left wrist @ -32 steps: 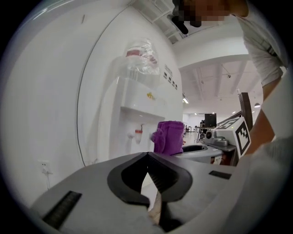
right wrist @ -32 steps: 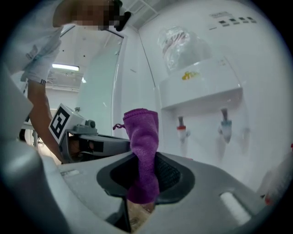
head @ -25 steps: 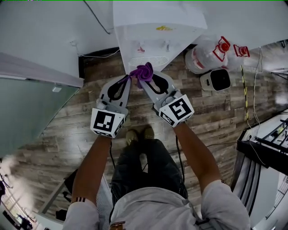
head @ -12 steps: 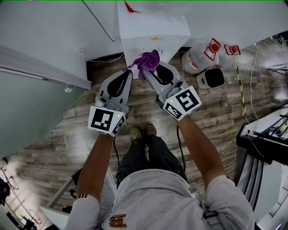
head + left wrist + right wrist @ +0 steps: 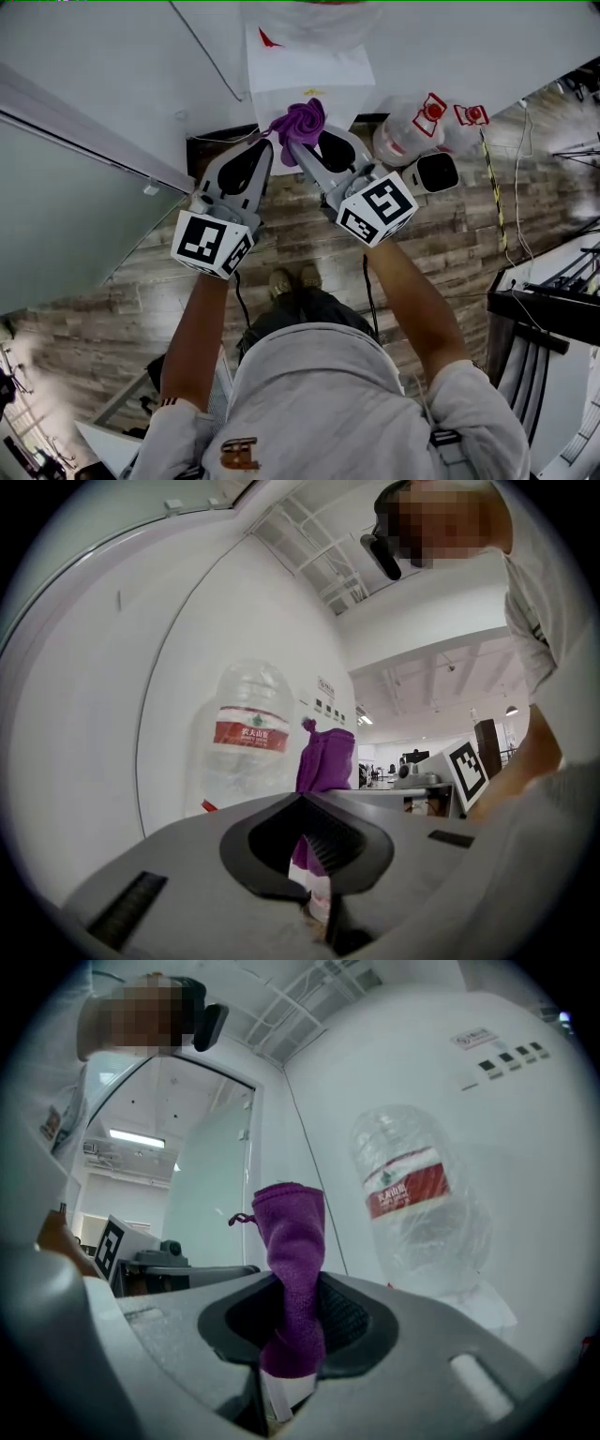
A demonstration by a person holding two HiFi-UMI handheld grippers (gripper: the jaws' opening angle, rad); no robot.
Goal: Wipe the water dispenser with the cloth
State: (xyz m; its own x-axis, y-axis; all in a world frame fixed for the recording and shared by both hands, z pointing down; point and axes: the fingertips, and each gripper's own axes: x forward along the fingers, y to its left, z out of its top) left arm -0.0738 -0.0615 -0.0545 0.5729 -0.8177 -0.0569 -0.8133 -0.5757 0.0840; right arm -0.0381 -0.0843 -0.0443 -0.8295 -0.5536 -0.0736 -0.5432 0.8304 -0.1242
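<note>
The white water dispenser stands against the wall straight ahead, with a clear bottle with a red label upside down on top of it. A purple cloth sticks up bunched from my right gripper, which is shut on it just in front of the dispenser's upper front. In the right gripper view the cloth rises between the jaws of the right gripper. My left gripper is beside it on the left, shut with nothing in it. The left gripper sees the cloth and the bottle beyond its tips.
Spare water bottles with red caps lie on the wooden floor right of the dispenser, next to a small black-and-white appliance. A glass partition runs along the left. A black rack stands at the right edge. A cable hangs down the wall.
Both grippers have risen side by side along the dispenser's front, from the tap area toward its top. The cloth went up with the right gripper.
</note>
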